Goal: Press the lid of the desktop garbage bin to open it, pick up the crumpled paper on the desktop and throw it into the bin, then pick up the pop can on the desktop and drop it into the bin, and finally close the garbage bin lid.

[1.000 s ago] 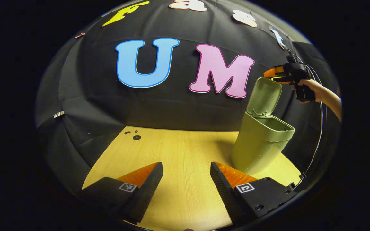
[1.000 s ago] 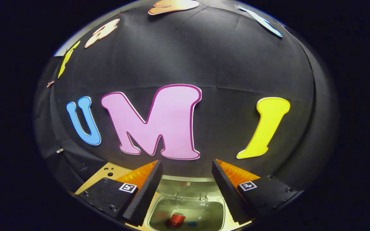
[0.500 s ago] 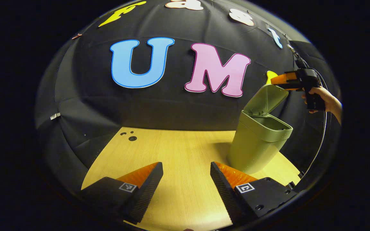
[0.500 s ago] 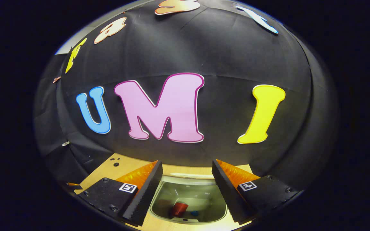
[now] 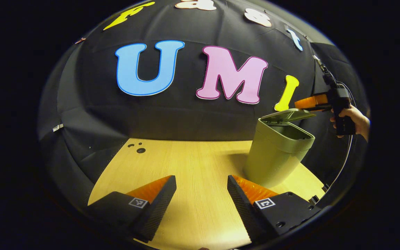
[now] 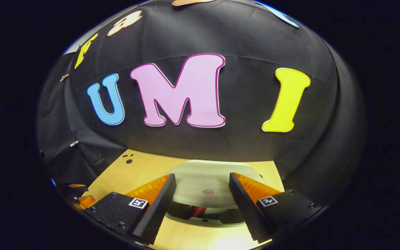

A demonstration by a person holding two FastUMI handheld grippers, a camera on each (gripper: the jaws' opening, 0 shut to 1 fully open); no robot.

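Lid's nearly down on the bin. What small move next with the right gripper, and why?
Probably press the right gripper a little further down on the lid. The lid lies almost flat over the bin, yet a gap at its front edge shows the red can inside, so it looks not yet latched.

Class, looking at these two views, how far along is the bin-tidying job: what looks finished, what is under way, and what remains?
Done: a red item, likely the pop can, lies inside the bin; the crumpled paper cannot be made out. In hand: the right tongs, open, sit at the lid, which is nearly flat with a gap at its front. Left: shutting it fully.
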